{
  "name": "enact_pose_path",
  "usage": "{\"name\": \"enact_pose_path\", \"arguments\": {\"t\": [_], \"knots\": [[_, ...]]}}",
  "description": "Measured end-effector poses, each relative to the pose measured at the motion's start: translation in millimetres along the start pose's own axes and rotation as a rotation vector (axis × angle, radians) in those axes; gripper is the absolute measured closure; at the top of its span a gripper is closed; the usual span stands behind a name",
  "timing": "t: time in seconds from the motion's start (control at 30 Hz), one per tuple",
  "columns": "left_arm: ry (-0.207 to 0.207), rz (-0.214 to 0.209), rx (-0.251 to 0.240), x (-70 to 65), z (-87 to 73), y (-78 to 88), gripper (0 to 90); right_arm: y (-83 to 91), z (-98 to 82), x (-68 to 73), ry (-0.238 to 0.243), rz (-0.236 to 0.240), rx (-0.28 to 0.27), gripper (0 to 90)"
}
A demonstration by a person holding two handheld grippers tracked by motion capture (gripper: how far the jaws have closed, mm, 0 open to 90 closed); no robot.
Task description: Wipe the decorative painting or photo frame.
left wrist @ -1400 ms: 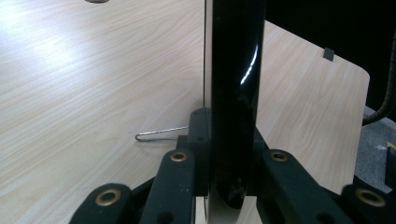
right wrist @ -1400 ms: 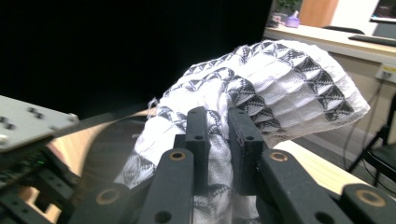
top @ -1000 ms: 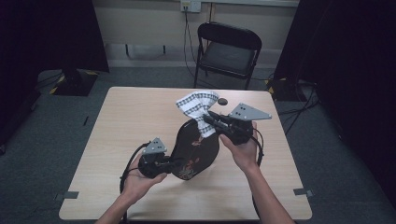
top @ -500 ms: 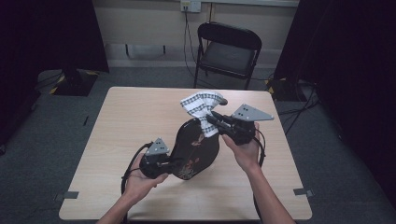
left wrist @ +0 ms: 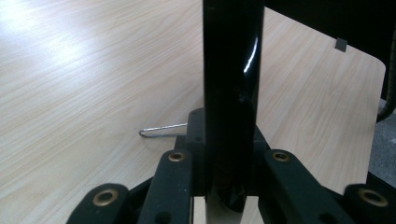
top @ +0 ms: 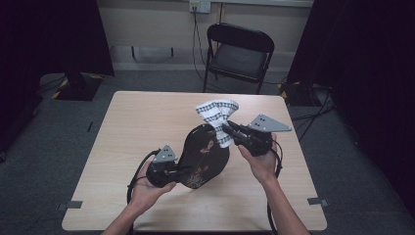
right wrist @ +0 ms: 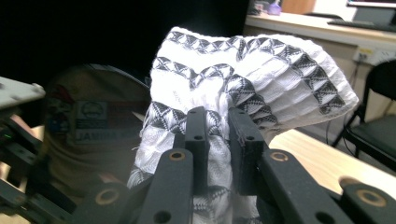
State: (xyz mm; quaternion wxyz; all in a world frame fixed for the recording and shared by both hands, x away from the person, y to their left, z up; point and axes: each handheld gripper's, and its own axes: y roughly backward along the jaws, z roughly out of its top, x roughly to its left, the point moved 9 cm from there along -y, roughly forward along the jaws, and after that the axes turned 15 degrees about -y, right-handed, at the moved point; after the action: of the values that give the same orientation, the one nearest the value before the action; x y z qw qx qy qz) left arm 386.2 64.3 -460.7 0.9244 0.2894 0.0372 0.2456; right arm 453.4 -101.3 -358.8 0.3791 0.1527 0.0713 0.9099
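High view: left claw [top: 183, 170] is clamping the black tray [top: 203, 154] above the tabletop [top: 137, 122]; right claw [top: 227, 128] is pinching the patterned cloth [top: 218, 115].

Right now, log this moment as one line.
left gripper: shut on tray | right gripper: shut on cloth | cloth against tray | tray tilted above table
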Motion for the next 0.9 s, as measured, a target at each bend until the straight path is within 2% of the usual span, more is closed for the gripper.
{"name": "enact_pose_path", "arguments": {"t": [0.07, 0.2, 0.37, 0.47, 0.57, 0.63, 0.7, 0.83, 0.9], "knots": [[0.023, -0.020, -0.012, -0.6, 0.1, 0.0, 80.1, 2.1, -3.7, -6.9, -0.013, -0.013, -0.005, 79.8], [0.022, -0.021, -0.015, -1.7, 0.8, -0.3, 80.7, 6.4, -6.1, -9.4, -0.014, -0.021, 0.010, 79.7], [0.015, -0.029, -0.020, -3.9, 1.1, -0.4, 80.7, 8.4, -1.1, 7.9, 0.019, 0.008, 0.004, 79.6], [0.009, -0.043, -0.020, -6.3, 2.1, -1.1, 80.7, 8.0, 7.9, 25.8, 0.018, 0.047, -0.014, 79.6], [0.003, -0.047, -0.020, -8.1, 2.1, -1.3, 80.7, 6.1, 12.8, 43.4, 0.042, 0.084, -0.025, 79.6], [0.005, -0.048, -0.020, -8.0, 1.2, -0.8, 80.7, 4.7, 12.3, 45.8, 0.054, 0.077, -0.024, 79.6], [0.006, -0.054, -0.018, -7.6, 0.9, -0.6, 80.8, 3.9, 10.7, 40.2, 0.039, 0.059, -0.021, 79.3], [0.008, -0.054, -0.019, -7.1, 0.8, -0.7, 80.7, 3.4, 2.3, 14.3, 0.012, -0.013, 0.002, 79.3], [0.012, -0.055, -0.022, -6.7, 1.0, -0.9, 80.7, 4.3, -2.1, 1.2, -0.015, -0.034, 0.008, 79.3]]}}
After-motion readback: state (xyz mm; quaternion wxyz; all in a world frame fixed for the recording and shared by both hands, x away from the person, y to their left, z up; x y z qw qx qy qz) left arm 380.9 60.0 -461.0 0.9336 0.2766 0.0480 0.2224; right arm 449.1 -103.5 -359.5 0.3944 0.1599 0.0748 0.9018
